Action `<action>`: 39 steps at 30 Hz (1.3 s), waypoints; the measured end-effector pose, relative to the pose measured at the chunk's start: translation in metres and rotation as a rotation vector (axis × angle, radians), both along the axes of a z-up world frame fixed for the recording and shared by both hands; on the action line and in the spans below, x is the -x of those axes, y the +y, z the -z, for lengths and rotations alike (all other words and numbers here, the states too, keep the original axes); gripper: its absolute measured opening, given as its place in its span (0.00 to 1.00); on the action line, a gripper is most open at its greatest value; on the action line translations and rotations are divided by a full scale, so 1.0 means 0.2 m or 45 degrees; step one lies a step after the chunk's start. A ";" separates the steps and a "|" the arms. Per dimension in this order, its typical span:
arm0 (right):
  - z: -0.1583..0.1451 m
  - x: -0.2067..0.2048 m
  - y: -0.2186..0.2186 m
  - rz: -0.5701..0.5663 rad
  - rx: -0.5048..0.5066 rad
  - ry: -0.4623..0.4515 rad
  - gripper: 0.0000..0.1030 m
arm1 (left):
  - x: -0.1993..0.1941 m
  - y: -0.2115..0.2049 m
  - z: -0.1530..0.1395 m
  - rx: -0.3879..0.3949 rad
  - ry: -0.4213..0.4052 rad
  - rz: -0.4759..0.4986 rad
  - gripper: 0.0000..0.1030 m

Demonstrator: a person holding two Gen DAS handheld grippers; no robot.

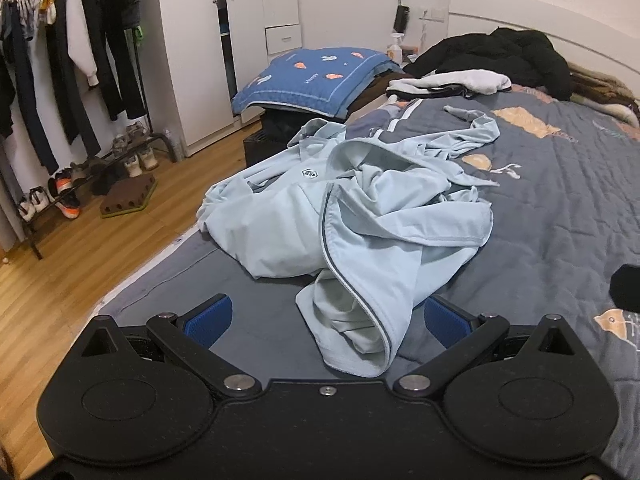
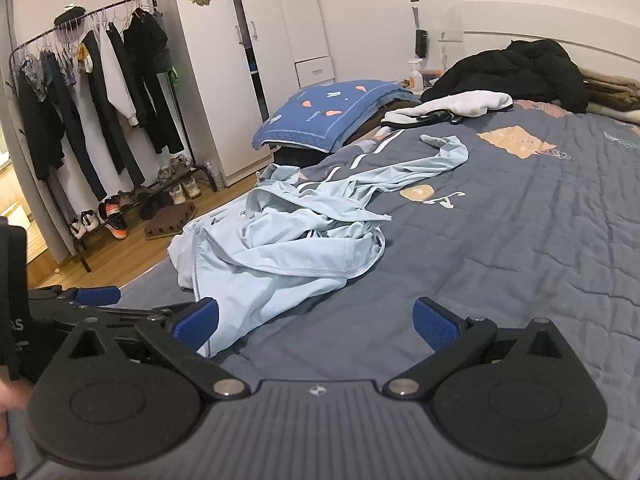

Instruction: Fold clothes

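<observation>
Jacket (image 1: 320, 216): light blue, crumpled on grey bedspread (image 1: 560, 208).
Left gripper (image 1: 326, 322): jaws wide, straddling hem at 6 o'clock.
Right gripper (image 2: 316, 320): spread wide, empty.

A pale blue jacket (image 1: 344, 216) (image 2: 276, 248) lies crumpled in a loose heap on the grey quilt (image 1: 560, 208) (image 2: 520, 240), near the quilt's edge on the wardrobe side. It is unfolded and bunched, with folds piled over one another. A dark zip line runs along one open front edge, and a small dark badge (image 1: 310, 174) shows on the chest. One sleeve (image 1: 476, 130) (image 2: 440, 156) trails away from the heap toward the head of the quilt. The nearest hem hangs in a rumpled fold toward the foot of the quilt.
</observation>
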State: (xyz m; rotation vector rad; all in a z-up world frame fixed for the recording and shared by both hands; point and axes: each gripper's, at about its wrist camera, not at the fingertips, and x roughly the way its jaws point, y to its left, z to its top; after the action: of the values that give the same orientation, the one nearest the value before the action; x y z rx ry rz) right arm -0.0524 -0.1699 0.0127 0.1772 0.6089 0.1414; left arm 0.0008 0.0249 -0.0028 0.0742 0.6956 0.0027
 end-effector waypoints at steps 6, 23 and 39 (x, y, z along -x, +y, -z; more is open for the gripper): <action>0.01 -0.02 -0.02 -0.019 -0.019 -0.005 1.00 | -0.02 0.02 -0.03 -0.086 -0.037 -0.010 1.00; 0.13 -0.50 0.11 -0.067 0.075 0.050 1.00 | -0.14 0.29 -0.11 0.038 -0.043 -0.072 1.00; 0.37 -0.85 0.09 0.106 -0.183 0.282 0.92 | -0.19 0.45 -0.12 0.286 0.002 -0.139 1.00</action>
State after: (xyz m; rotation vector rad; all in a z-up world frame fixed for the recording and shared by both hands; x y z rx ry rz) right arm 0.1178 -0.1526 -0.0608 0.3598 0.8109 0.0850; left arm 0.0385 0.1145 0.0218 -0.1790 0.6968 0.0288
